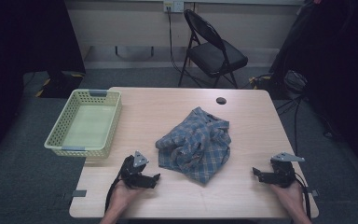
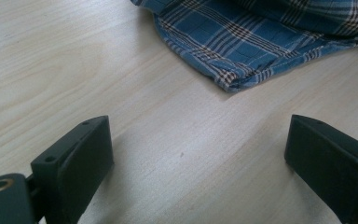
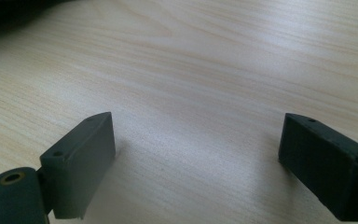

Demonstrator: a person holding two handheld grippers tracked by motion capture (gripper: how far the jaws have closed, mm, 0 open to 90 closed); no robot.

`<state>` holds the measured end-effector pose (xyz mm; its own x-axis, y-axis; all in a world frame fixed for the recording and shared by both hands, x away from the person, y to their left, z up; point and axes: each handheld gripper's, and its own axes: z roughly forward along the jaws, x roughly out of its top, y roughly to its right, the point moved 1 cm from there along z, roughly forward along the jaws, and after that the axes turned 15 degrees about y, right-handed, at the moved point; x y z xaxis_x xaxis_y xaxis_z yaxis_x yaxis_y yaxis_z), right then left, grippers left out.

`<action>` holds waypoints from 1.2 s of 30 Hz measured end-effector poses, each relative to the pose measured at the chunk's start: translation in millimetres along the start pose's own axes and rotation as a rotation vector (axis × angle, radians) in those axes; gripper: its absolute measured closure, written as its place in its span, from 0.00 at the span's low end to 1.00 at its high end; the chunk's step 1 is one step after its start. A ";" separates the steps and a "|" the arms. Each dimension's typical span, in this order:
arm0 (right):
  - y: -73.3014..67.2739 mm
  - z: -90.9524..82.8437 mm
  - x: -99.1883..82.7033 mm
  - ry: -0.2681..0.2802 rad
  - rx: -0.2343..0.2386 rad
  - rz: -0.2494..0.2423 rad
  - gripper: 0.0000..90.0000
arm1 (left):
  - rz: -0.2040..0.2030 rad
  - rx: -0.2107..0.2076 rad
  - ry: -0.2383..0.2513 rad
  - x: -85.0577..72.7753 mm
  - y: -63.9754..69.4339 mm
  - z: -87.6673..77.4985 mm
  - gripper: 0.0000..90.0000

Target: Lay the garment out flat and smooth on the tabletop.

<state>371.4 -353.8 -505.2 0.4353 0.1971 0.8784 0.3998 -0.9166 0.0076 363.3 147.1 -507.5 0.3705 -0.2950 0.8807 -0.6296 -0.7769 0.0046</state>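
- We see the plaid shirt crumpled in a heap at the centre of the high view, on the pale wood-grain table; its long axis runs from the collar at the upper right of the heap down towards the lower middle, a corner pointing to the bottom edge of the frame.
- The cloth is soft woven cotton in blue with white and tan checks, folded over itself in loose ridges; in the left gripper view a hemmed corner lies flat on the wood in the upper middle of the frame.
- Our left gripper sits at the lower left of the shirt, just beside it without touching; its blocky black jaws stand wide apart with bare table between them.
- Our right gripper rests at the lower right of the frame, well apart from the shirt, jaws likewise spread wide over bare wood.
- A pale yellow plastic basket with a perforated wall sits at the left, overhanging the table's edge.
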 end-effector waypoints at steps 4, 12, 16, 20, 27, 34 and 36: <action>0.5 -0.2 -0.1 0.000 0.002 -0.001 0.11 | -0.004 0.001 -0.002 0.2 -0.7 0.6 0.08; 0.9 -0.7 0.3 -0.007 0.004 -0.003 0.11 | -0.003 0.004 -0.001 0.0 -1.8 -0.1 0.08; 0.6 -2.9 0.6 -0.016 0.014 -0.003 0.13 | -0.010 0.019 -0.002 -0.5 -3.8 -1.9 0.08; -0.4 -6.3 1.9 0.004 0.046 0.008 0.15 | -0.007 -0.003 0.000 0.3 -3.8 -3.0 0.09; -2.0 -10.6 8.7 0.059 0.085 0.021 0.18 | -0.031 -0.009 0.063 9.1 0.1 -9.3 0.14; -7.9 -18.7 18.4 0.111 0.140 0.019 0.19 | -0.009 -0.031 0.097 24.1 12.3 -12.8 0.14; -10.0 -19.4 20.3 0.110 0.157 0.024 0.19 | 0.015 -0.043 0.116 28.9 17.1 -12.9 0.17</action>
<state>360.5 -347.4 -478.1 0.3593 0.1285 0.9244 0.5149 -0.8534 -0.0815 354.4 132.4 -475.9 0.2813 -0.2382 0.9296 -0.6644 -0.7473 0.0095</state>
